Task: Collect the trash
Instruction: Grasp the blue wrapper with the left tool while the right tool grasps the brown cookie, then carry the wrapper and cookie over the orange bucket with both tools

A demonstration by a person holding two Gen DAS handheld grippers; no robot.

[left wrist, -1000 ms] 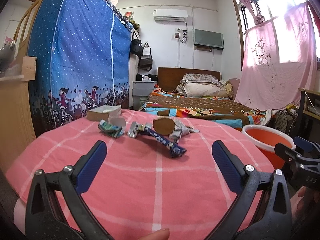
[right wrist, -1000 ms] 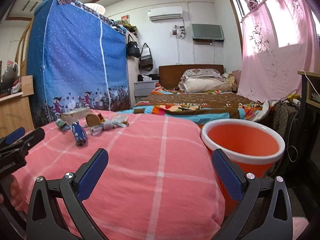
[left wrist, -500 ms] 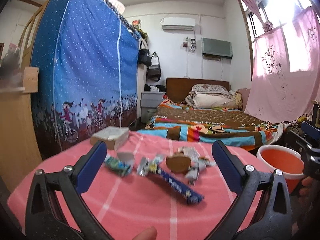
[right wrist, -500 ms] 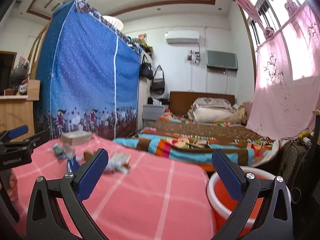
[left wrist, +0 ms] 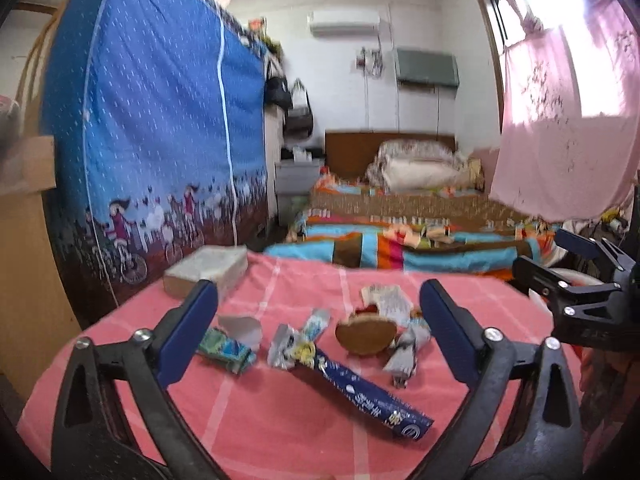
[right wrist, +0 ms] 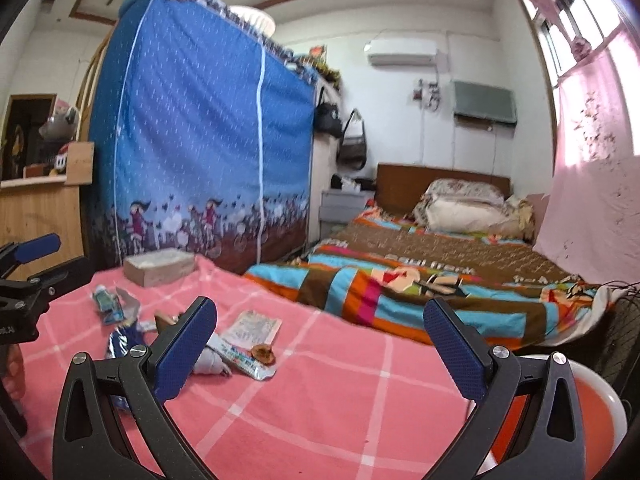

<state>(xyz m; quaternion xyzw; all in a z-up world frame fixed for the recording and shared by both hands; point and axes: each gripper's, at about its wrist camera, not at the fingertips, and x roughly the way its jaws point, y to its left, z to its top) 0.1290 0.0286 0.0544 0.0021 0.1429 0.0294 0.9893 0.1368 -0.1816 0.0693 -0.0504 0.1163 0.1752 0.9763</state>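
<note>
Several pieces of trash lie on the pink checked cloth (left wrist: 280, 428): a long dark blue wrapper (left wrist: 360, 396), a green-blue wrapper (left wrist: 226, 350), a crumpled silver wrapper (left wrist: 290, 340), a round brown piece (left wrist: 366, 336) and a printed paper packet (left wrist: 386, 298). My left gripper (left wrist: 318, 328) is open just above and in front of them. My right gripper (right wrist: 320, 350) is open to the right of the pile, with a silver wrapper (right wrist: 240, 358) and the paper packet (right wrist: 256, 326) near its left finger. The orange bin (right wrist: 560, 412) stands at the lower right.
A grey tissue box (left wrist: 208, 270) lies at the far left of the cloth. A blue fabric wardrobe (left wrist: 160, 140) stands behind on the left, a bed with a striped blanket (right wrist: 420, 280) beyond. The right gripper shows in the left wrist view (left wrist: 576, 284).
Both grippers have risen and moved forward toward the trash pile, which now looks larger and closer. The bin has slipped to the lower right edge of the right view. Both grippers stay open.
</note>
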